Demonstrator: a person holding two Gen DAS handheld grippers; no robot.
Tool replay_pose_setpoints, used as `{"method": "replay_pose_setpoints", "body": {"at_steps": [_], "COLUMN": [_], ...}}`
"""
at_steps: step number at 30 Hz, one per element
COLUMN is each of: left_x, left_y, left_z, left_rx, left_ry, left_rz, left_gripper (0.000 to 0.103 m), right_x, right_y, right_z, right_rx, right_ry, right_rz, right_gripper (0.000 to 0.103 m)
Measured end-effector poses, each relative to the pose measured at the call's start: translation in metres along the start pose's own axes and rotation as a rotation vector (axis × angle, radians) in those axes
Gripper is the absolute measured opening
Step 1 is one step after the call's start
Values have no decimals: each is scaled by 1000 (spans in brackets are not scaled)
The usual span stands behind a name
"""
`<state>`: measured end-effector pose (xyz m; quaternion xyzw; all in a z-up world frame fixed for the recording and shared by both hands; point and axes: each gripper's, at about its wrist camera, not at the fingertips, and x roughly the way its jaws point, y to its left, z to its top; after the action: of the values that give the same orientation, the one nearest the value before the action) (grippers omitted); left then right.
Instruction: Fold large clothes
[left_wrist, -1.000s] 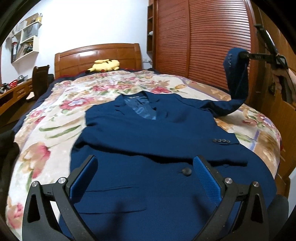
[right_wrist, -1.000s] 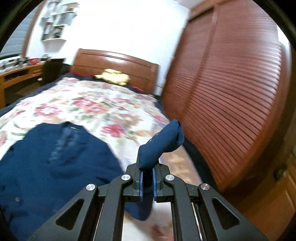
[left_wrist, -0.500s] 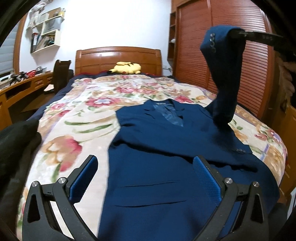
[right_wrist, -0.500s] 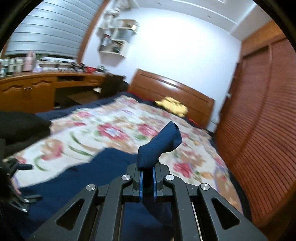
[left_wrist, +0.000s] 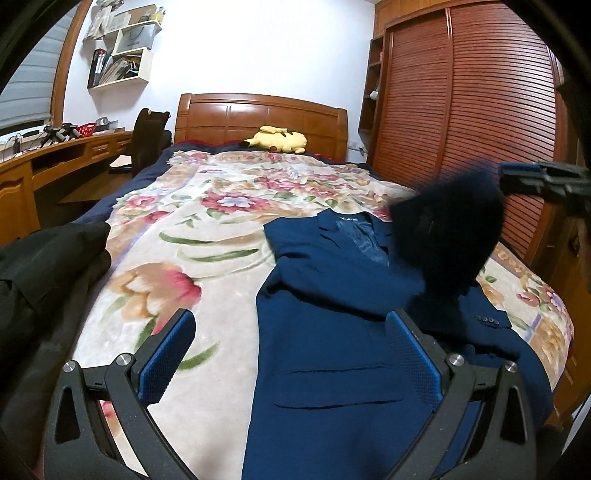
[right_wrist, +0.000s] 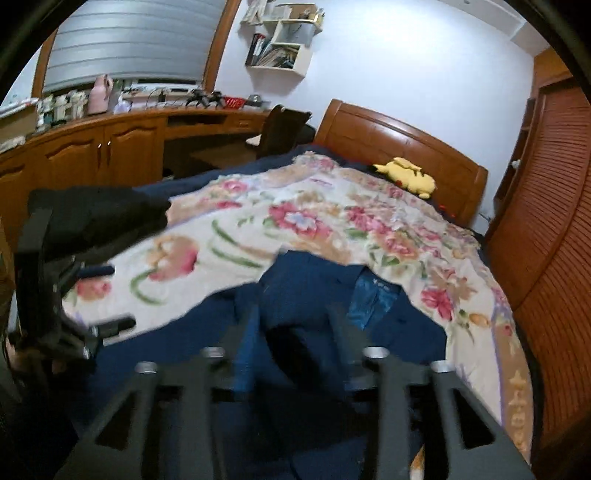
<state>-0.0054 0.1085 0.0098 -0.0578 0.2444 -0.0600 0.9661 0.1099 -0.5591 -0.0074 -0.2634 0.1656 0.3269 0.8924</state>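
A navy blue suit jacket (left_wrist: 332, 332) lies front-up on the floral bedspread (left_wrist: 207, 229), collar toward the headboard. My left gripper (left_wrist: 290, 354) is open and empty, low over the jacket's lower left edge. In the left wrist view my right gripper (left_wrist: 532, 181) is at the right, and the jacket's sleeve (left_wrist: 447, 236) is a blurred dark mass in the air just beside it, dropping over the jacket's chest. In the right wrist view my right gripper (right_wrist: 291, 328) is blurred, its fingers spread apart above the jacket (right_wrist: 332, 295), with the sleeve below them.
A dark garment pile (left_wrist: 40, 266) lies at the bed's left edge. A yellow plush toy (left_wrist: 277, 139) sits by the wooden headboard (left_wrist: 258, 118). A louvred wardrobe (left_wrist: 461, 110) runs along the right. A desk (right_wrist: 110, 136) and chair (right_wrist: 280, 129) stand on the left.
My right gripper carried the sleeve up and across over the jacket, then opened; the sleeve has left its fingers and is falling. My left gripper has shifted left, staying open.
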Motion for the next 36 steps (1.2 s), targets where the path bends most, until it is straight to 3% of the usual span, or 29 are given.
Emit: {"method": "replay_pose_setpoints", "body": {"at_steps": [1, 9, 12, 15, 17, 22, 31, 36], "left_x": [1, 11, 15, 18, 21, 28, 40, 49], "left_y": [-1, -15, -22, -29, -34, -40, -47, -48], "left_z": [0, -5, -7, -9, -10, -13, -18, -24], "left_rx": [5, 57, 79, 98, 110, 125, 142, 152], "left_ry": [2, 31, 45, 56, 66, 87, 127, 161], "left_rz": [-1, -11, -13, -18, -21, -19, -12, -5], "left_gripper": [103, 103, 103, 103, 103, 103, 103, 103], "right_x": [-3, 19, 38, 74, 95, 132, 146, 169], "right_y": [-3, -40, -45, -57, -65, -65, -63, -48], "right_z": [-4, -17, -33, -48, -59, -71, -62, -57], "right_rx": [-4, 87, 112, 150, 188, 247, 312, 284], "right_ry": [1, 63, 113, 174, 212, 268, 264, 272], "right_rz": [-3, -80, -128, -156, -167, -150, -104, -57], "right_gripper": [58, 58, 57, 48, 48, 48, 48, 48]}}
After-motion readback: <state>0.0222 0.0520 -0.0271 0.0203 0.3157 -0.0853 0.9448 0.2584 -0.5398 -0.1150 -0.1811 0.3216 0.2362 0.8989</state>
